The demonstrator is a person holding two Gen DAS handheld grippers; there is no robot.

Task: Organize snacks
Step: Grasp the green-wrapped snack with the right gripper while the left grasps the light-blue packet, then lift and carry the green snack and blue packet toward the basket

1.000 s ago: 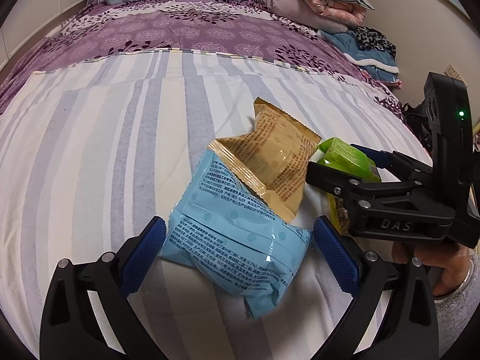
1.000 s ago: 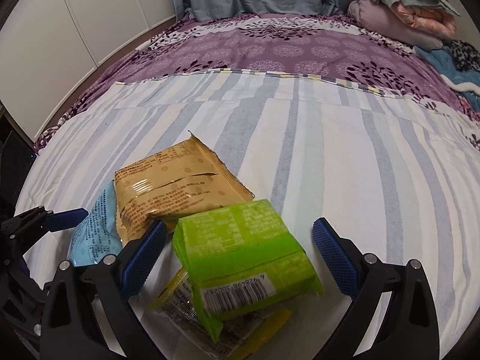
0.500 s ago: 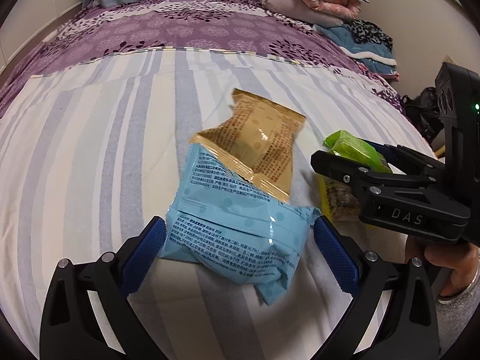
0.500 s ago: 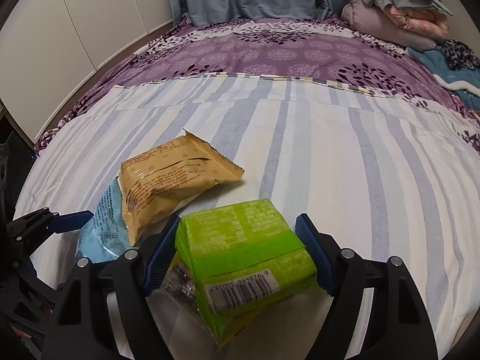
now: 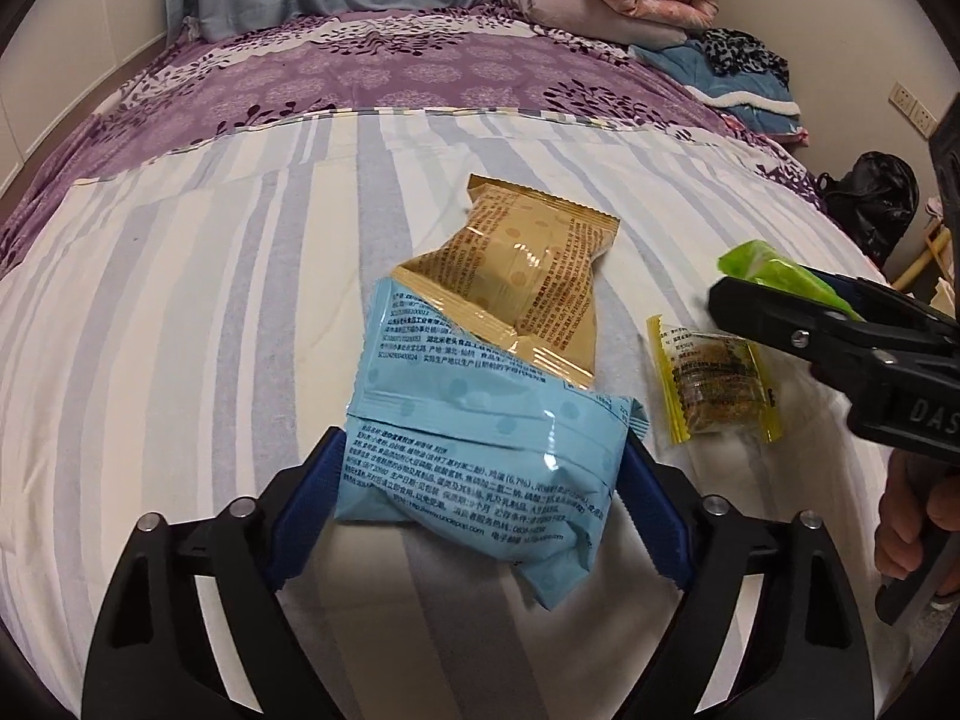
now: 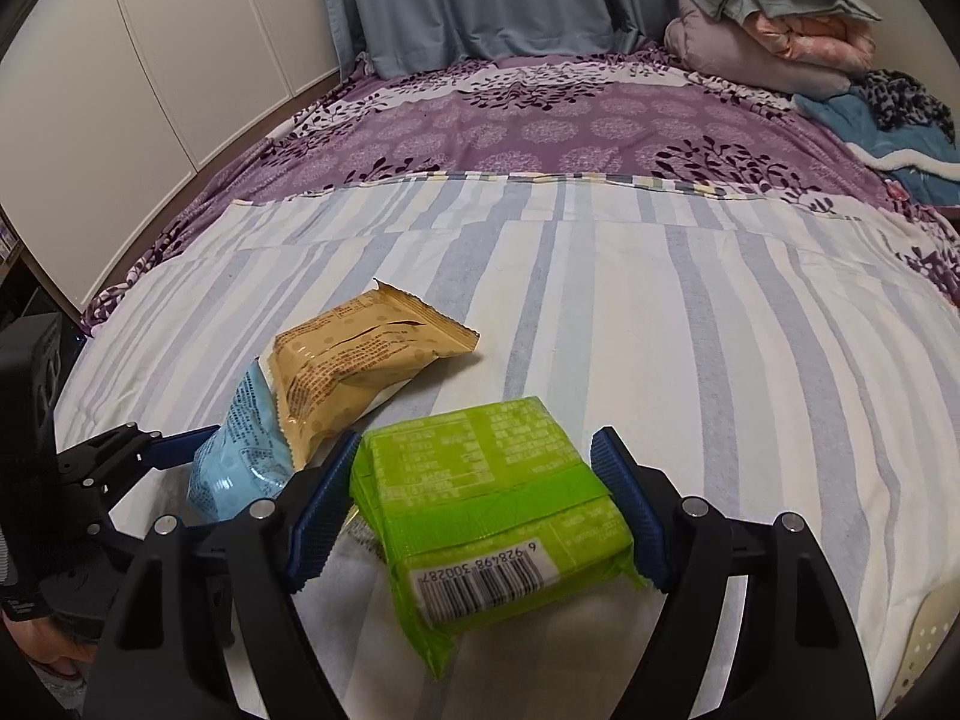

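While the left tongs (image 5: 480,498) clamp the blue packet (image 5: 480,450), the right tongs (image 6: 480,501) clamp the green packet (image 6: 492,504).

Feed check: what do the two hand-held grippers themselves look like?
Both match: the left hand-held gripper and right hand-held gripper have black angular frames with silver pivot bolts and ribbed blue pads. The right one's body is embossed "DAS". No cables show.

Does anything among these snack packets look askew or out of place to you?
Nothing is spilled or torn. The tan packet lies crooked, overlapping the blue packet, which the left gripper clamps. The right gripper holds the green packet.
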